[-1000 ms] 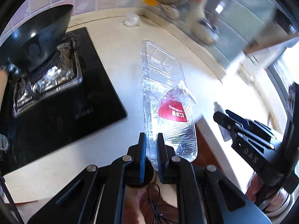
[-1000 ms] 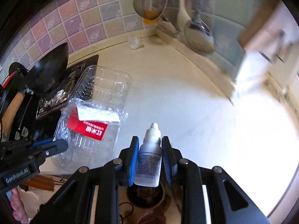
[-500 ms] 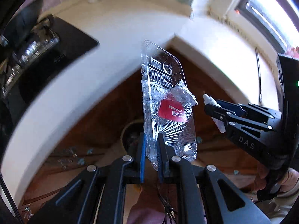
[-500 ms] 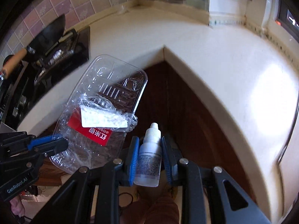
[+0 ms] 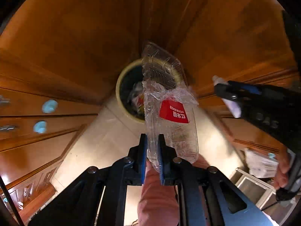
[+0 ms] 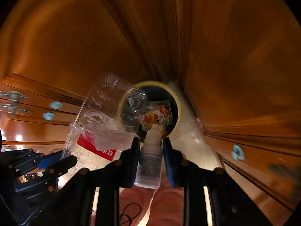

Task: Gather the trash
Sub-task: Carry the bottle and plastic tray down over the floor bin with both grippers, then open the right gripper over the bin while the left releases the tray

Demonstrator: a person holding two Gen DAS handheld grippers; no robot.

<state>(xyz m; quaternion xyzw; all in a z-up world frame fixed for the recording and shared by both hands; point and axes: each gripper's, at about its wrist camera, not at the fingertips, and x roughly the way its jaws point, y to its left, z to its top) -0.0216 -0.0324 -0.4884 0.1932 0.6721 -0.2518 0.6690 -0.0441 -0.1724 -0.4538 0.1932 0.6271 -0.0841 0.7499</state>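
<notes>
My left gripper is shut on the edge of a clear plastic food tray with a red label and crumpled film. The tray hangs over a round yellow-rimmed trash bin on the floor below. My right gripper is shut on a small white dropper bottle, its tip pointing down at the same trash bin, which holds colourful wrappers. In the right wrist view the tray and the left gripper show at lower left. In the left wrist view the right gripper with the bottle shows at right.
Brown wooden cabinet doors meet in a corner around the bin, with pale blue knobs. A pale tiled floor lies under the bin. A person's pink-clad legs are below, and a hand holds the right gripper's handle.
Both grippers have dropped from above the countertop down in front of the cabinets. The bin, small and far before, now lies close under the tray and bottle. Both grips are unchanged.
</notes>
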